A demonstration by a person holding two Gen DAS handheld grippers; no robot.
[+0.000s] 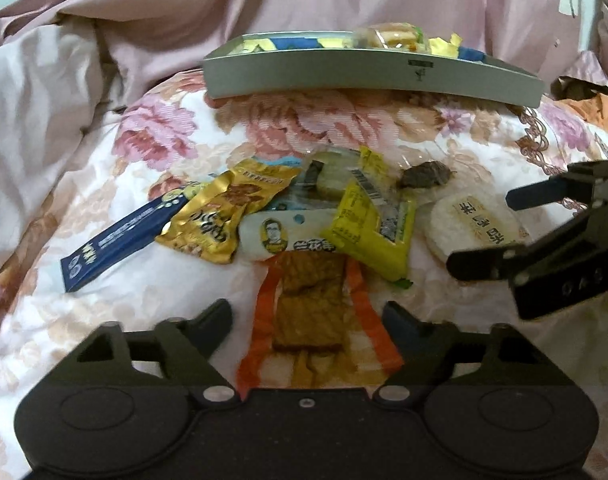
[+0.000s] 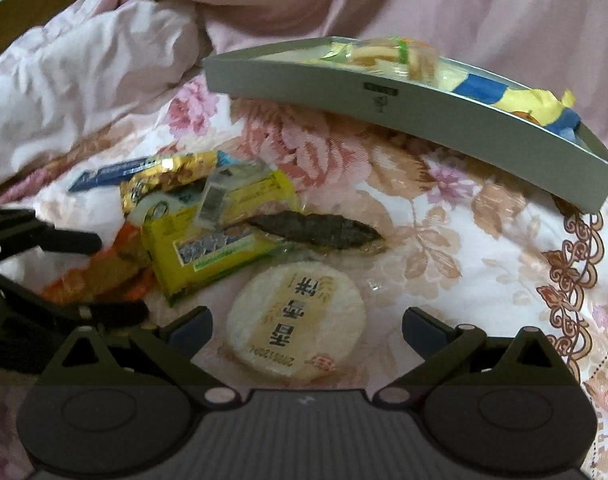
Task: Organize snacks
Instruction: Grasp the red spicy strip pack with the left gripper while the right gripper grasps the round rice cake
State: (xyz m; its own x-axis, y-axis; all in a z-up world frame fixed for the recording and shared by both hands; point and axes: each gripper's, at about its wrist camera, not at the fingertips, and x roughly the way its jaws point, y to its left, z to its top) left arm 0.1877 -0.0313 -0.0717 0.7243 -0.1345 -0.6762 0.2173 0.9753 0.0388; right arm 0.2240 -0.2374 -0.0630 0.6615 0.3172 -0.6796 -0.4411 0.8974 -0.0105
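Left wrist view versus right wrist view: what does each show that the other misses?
Only the left wrist view shows the white portrait packet clearly and the whole orange-edged packet between the open left gripper. Only the right wrist view shows the dark leaf-shaped snack at full length and the round rice cracker between the open right gripper. Both show the grey tray holding snacks, the yellow packet and the floral cloth.

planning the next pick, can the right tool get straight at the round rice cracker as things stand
Probably yes. The right tool is open, and the round rice cracker lies flat between its fingers with nothing on top. The yellow packet sits beside it, apparently apart.
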